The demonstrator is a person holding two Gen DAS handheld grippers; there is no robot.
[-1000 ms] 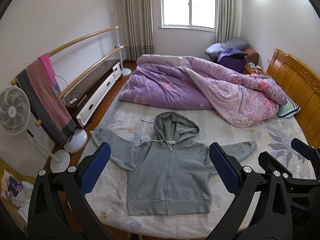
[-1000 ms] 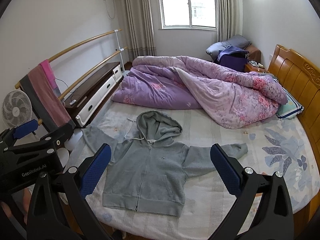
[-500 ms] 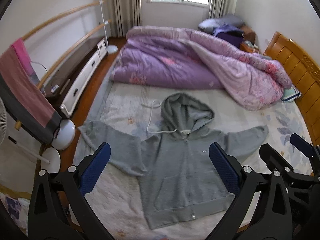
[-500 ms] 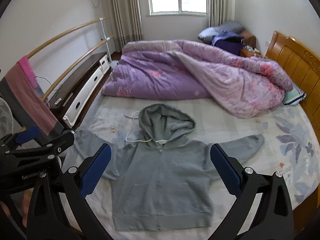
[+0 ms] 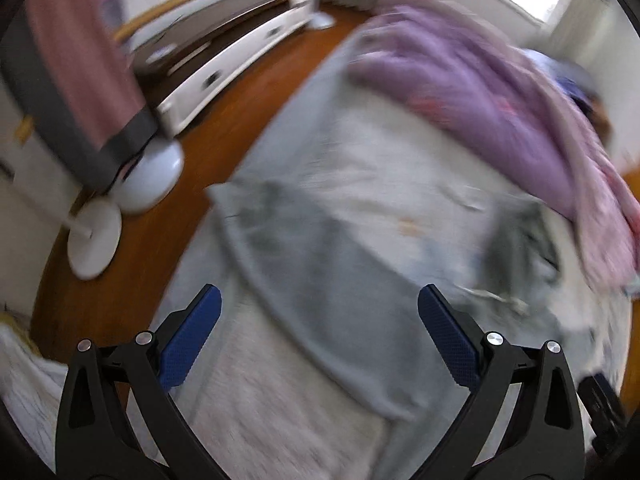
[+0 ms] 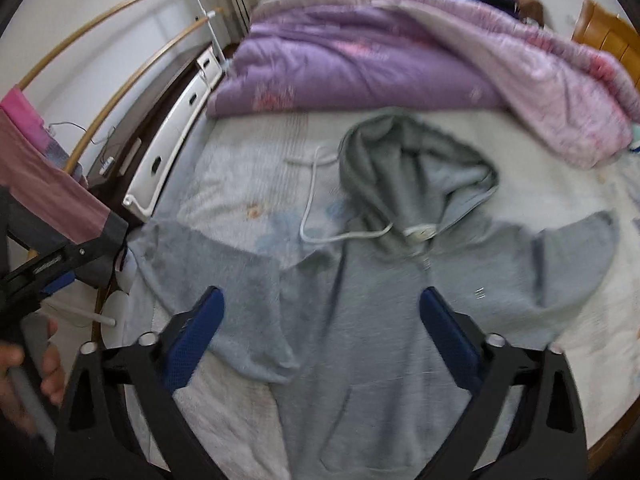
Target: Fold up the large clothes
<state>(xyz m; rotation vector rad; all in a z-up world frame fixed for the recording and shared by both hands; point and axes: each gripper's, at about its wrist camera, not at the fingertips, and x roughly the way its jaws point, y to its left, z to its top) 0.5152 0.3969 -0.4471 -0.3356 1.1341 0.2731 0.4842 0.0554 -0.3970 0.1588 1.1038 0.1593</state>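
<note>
A grey zip hoodie lies flat, front up, on the bed, hood toward the quilt, both sleeves spread. Its left sleeve fills the blurred left wrist view. My left gripper is open and empty, hovering over that sleeve; it also shows at the left edge of the right wrist view. My right gripper is open and empty above the hoodie's chest and left armpit.
A purple quilt is heaped on the far half of the bed. A wooden headboard is at the right. Left of the bed are wood floor, white fan bases, a low cabinet and a rail with hanging pink and grey cloth.
Both grippers have dropped closer to the bed. The left one has swung left toward the hoodie's left sleeve. Both stay open.
</note>
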